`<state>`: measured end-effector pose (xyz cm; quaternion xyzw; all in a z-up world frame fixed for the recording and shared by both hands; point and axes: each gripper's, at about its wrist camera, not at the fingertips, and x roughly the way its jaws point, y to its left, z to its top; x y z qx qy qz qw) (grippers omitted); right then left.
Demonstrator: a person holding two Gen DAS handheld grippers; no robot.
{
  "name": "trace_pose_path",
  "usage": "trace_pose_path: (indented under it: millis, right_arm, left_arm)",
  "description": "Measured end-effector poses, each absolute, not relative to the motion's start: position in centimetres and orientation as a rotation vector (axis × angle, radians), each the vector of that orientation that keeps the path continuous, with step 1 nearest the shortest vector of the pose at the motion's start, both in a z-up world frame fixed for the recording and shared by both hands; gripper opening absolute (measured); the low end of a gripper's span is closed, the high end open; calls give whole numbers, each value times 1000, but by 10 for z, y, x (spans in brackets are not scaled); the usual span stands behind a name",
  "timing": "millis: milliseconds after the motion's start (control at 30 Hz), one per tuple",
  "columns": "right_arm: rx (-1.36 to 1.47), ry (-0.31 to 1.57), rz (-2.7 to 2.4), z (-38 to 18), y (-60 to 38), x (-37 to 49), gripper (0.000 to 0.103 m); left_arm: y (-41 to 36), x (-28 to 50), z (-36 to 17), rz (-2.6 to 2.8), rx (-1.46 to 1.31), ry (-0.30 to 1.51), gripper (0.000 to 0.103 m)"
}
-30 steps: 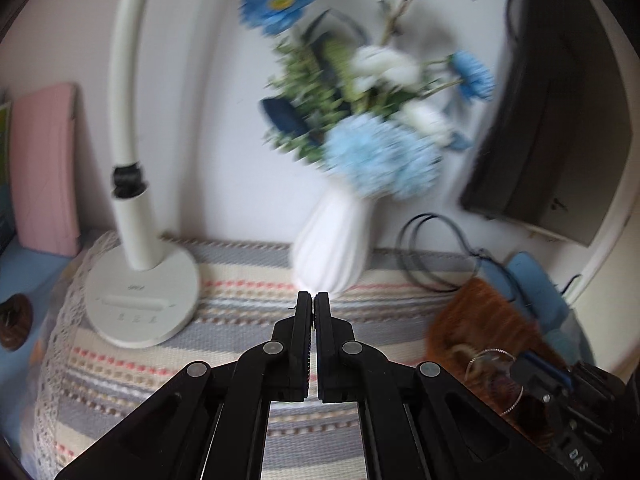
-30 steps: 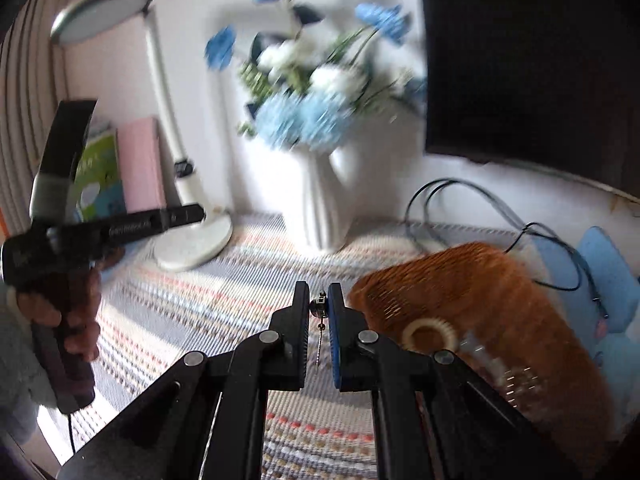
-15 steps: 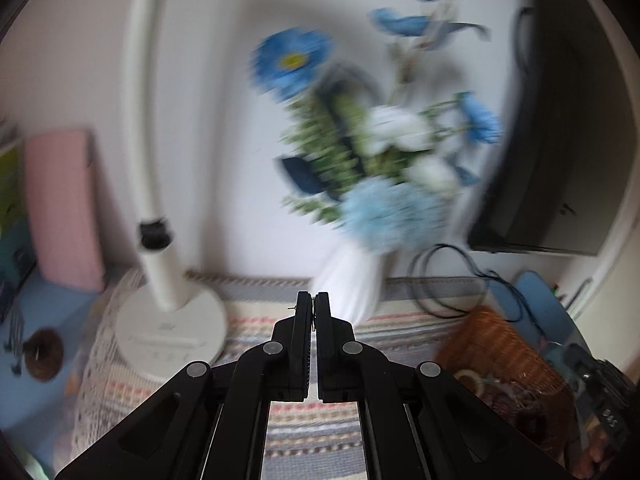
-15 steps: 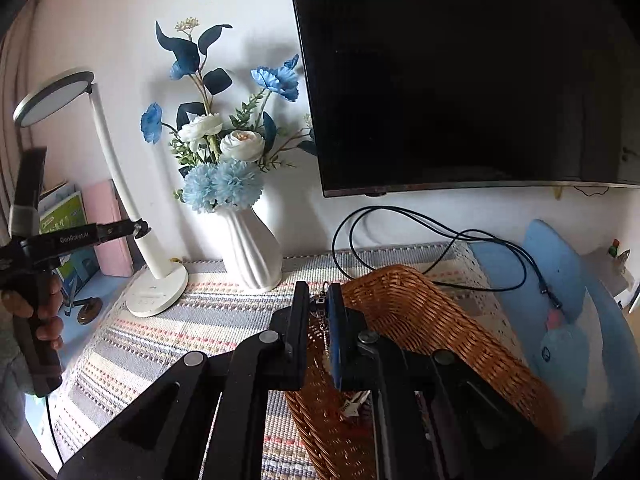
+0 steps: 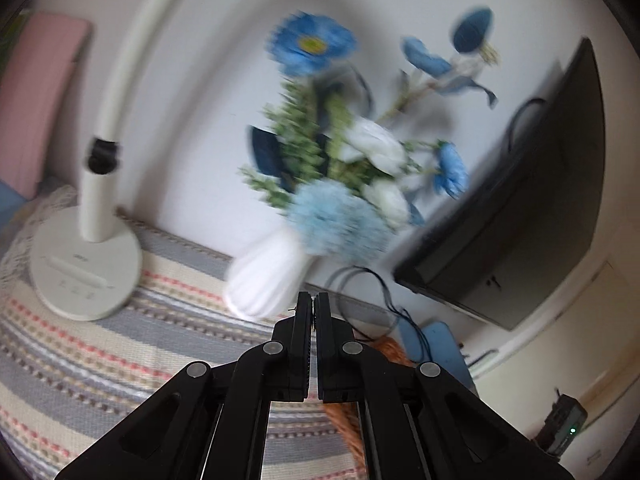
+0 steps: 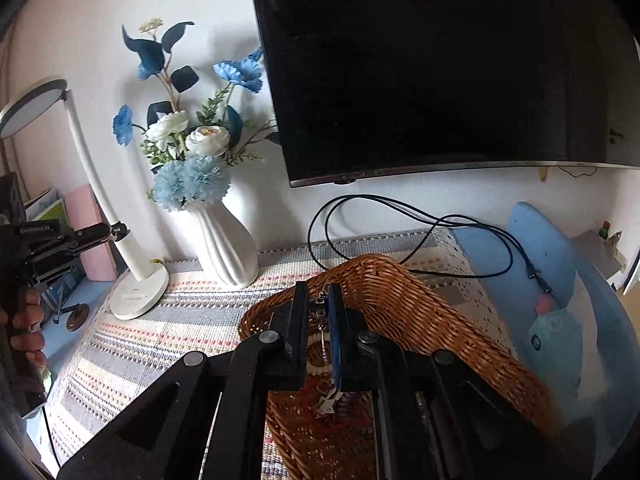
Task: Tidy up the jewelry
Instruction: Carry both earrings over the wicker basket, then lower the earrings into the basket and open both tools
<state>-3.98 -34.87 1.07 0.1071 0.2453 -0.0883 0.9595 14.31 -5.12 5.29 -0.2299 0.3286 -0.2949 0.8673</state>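
We find the right claw (image 6: 319,304) pinching a dangling chain (image 6: 321,322) over the basket (image 6: 424,312), the left claw (image 5: 312,307) shut empty; released toward the 9 o'clock rim (image 6: 256,320), it may snag.

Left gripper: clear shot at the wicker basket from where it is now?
Probably yes. The left gripper is shut and empty, and only open striped cloth lies between it and the brown wicker basket. The right gripper, shut on a small silver chain, hangs over that basket though.

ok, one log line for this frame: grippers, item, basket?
left gripper: shut, empty | right gripper: shut on silver chain piece | position: over wicker basket | release: not yet
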Motion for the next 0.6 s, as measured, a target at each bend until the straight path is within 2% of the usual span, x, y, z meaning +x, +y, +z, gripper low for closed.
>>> trace_pose_path:
  millis: [167,367,600]
  right_arm:
    - [248,521,-227,2,-367,-48,10]
    - [299,562,-287,-12,-393,-62,10]
    - [329,601,-327,-25,-408,-69,10]
  left_arm:
    - [-109,137,51,-718,-392,733,2]
    - [-185,132,19,-778,-304,867,2]
    - [-256,113,2,-787,-64,925,2]
